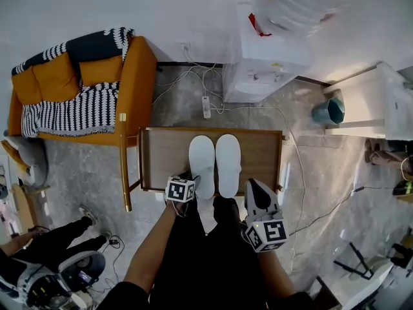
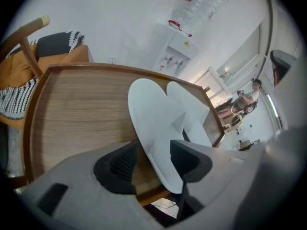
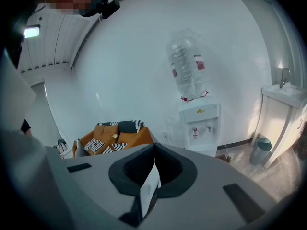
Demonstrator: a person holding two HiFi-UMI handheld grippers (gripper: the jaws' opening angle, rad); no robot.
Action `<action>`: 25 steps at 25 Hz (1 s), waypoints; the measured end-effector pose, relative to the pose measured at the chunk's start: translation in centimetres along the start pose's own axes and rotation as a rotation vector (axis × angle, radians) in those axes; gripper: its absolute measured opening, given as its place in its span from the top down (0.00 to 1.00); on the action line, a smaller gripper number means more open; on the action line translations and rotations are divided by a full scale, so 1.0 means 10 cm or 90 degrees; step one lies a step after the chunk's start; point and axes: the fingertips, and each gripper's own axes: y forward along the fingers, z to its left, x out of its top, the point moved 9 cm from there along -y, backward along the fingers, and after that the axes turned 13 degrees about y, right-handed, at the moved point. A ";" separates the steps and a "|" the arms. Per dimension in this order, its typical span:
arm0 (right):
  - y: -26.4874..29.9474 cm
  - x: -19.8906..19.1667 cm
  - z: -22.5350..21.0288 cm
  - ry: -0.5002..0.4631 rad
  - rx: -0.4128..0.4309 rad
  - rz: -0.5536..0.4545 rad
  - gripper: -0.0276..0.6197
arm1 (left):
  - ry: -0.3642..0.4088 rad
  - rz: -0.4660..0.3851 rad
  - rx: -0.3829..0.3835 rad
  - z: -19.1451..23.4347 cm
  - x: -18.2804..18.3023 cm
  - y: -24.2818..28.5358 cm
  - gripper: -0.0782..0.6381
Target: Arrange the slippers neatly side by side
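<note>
The two white slippers already lie side by side on the table [image 1: 161, 155], about midway along its near edge, toes toward the far edge. The left slipper [image 1: 201, 157] touches the right slipper [image 1: 228, 160] along their inner sides, and both point the same way. In the left gripper view the left slipper [image 2: 153, 114] runs a little nearer than its mate [image 2: 192, 109], and its heel hangs over the near edge.

The left gripper [image 2: 153, 159] is at that heel with its jaws apart. The heel stands between them, but a gap shows between the slipper and the left-hand pad, so it is not clamped. From the head view, this gripper [image 1: 193, 191] sits at the near edge, just by the heel.

The right gripper [image 3: 153, 169] has its jaws together, pinching a thin white strip [image 3: 149, 186]; what the strip is cannot be told. It points off at the wall and a water cooler [image 3: 199, 123], and in the head view it [image 1: 253, 186] is off the table's near edge, clear of both slippers.

The arranging looks nearly done: the pair is together and parallel. What seems left is to draw the left gripper clear, and perhaps to nudge the left slipper toward the far edge so the heels line up.
</note>
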 end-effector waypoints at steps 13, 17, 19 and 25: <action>0.05 0.24 0.10 -0.029 0.008 -0.027 0.94 | -0.032 -0.114 0.037 0.05 -0.02 -0.91 0.63; 0.06 0.36 0.15 -0.036 0.014 -0.037 0.94 | -0.036 -0.201 0.091 0.02 0.18 -1.31 0.83; 0.07 0.42 0.19 -0.040 0.020 -0.040 0.94 | -0.043 -0.253 0.107 0.01 0.30 -1.52 0.86; 0.06 0.58 0.31 -0.048 0.040 -0.056 0.94 | 0.007 -0.426 0.140 -0.20 0.75 -2.26 0.87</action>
